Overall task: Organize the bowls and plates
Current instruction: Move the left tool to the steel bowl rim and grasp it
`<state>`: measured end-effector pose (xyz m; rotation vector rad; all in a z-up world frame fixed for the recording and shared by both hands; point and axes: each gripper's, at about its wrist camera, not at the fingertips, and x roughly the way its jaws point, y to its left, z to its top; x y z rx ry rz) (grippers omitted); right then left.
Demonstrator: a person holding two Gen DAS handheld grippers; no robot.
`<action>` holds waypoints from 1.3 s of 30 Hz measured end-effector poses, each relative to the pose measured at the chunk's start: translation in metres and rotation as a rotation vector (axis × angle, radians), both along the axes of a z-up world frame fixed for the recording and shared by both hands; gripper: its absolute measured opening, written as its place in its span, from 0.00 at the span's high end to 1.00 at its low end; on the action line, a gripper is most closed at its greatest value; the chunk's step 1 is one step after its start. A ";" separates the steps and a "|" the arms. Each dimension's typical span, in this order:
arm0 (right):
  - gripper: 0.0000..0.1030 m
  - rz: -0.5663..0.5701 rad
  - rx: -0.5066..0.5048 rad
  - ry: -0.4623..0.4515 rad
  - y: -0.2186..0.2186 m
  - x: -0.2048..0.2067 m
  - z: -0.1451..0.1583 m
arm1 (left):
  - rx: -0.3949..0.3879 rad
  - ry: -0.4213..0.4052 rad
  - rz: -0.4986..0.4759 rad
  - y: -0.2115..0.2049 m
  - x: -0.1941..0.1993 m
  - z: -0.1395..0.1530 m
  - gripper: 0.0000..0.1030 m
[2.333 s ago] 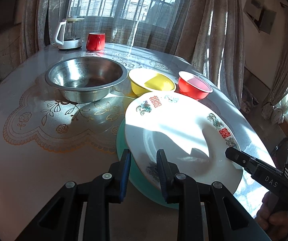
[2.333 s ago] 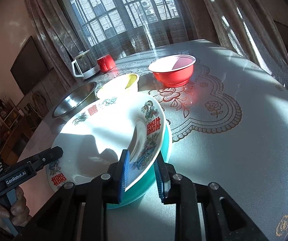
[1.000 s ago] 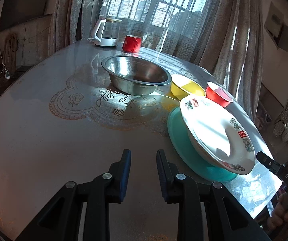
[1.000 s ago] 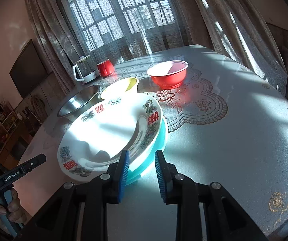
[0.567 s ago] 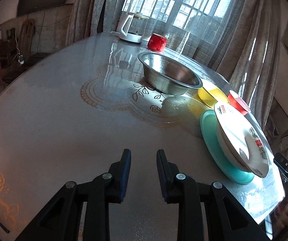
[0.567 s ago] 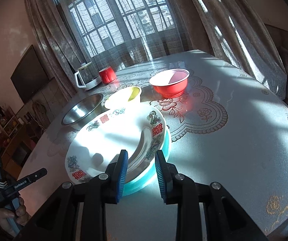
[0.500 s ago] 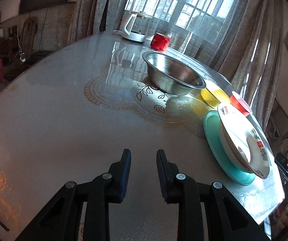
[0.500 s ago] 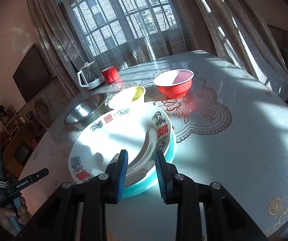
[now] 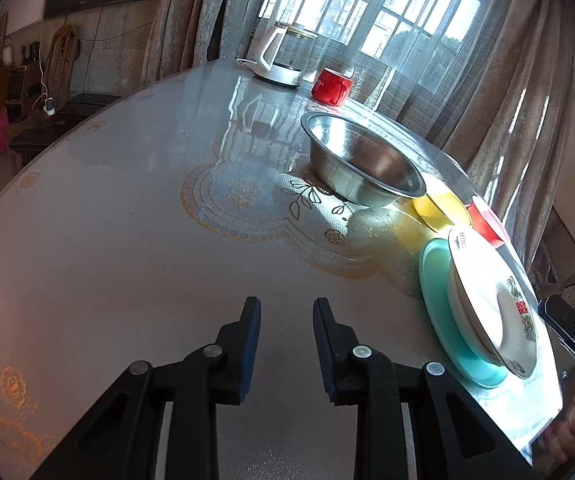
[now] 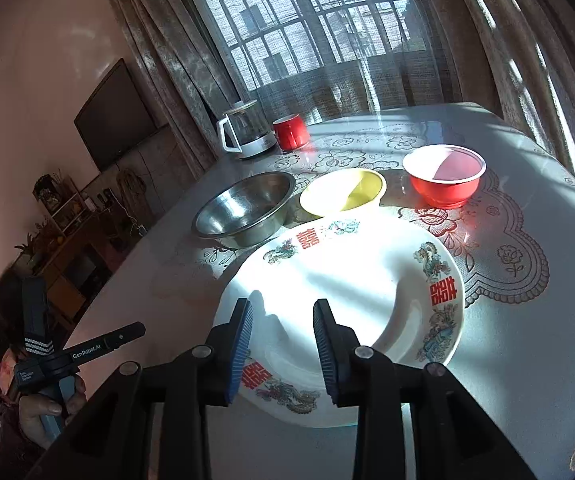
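1. My left gripper (image 9: 286, 316) hangs over a bare stretch of the table (image 9: 127, 240), its jaws parted with nothing between them
2. My right gripper (image 10: 283, 320) sits above the near edge of the white plate (image 10: 347, 280), jaws also apart and empty; I cannot tell whether a finger touches the rim
3. The white plate is deep, with a wide rim carrying red double-happiness characters and coloured dragon-like figures; sunlight washes out its middle
4. It rests on a teal plate (image 9: 439, 320), which shows as a crescent to its left in the left wrist view and only as a thin sliver at the near edge in the right wrist view
5. Beyond the plates, from left to right in the right wrist view, stand a steel bowl (image 10: 243, 208), a yellow bowl (image 10: 343, 194) and a red bowl (image 10: 443, 178) with a pale inside; the steel and yellow bowls stand just beside each other, the red one a little apart
6. Farther back, by the window, a glass kettle (image 10: 243, 132) stands beside a red mug (image 10: 290, 131)
7. The left gripper's side, seen from the right wrist camera, reads "GenRobot.AI"; a smaller label below it is too small to read
8. The table wears a lace-patterned cover with gold and floral borders
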<state>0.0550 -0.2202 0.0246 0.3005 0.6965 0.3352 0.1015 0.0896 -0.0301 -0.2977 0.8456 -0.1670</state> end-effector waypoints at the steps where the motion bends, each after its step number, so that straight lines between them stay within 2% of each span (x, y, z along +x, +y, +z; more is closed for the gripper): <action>1: 0.69 0.016 0.015 0.012 0.003 0.005 0.000 | 0.002 -0.008 0.000 0.000 0.002 0.003 0.69; 4: 0.69 0.055 0.045 0.036 0.014 0.021 0.002 | 0.029 -0.042 0.015 0.001 0.010 0.012 0.68; 8: 0.69 0.083 0.057 0.042 0.027 0.038 0.006 | 0.021 -0.086 0.029 0.005 0.019 0.023 0.68; 13: 0.69 0.093 0.067 0.078 0.041 0.062 0.005 | -0.070 -0.059 -0.016 0.009 0.038 0.029 0.68; 22: 0.69 0.081 0.066 0.139 0.060 0.101 -0.001 | -0.121 -0.048 -0.052 -0.005 0.070 0.039 0.64; 33: 0.69 0.001 0.142 0.217 0.052 0.153 -0.013 | -0.211 -0.034 -0.013 0.001 0.126 0.039 0.66; 39: 0.69 -0.032 0.123 0.246 0.051 0.173 -0.021 | -0.207 -0.022 0.002 -0.004 0.151 0.032 0.67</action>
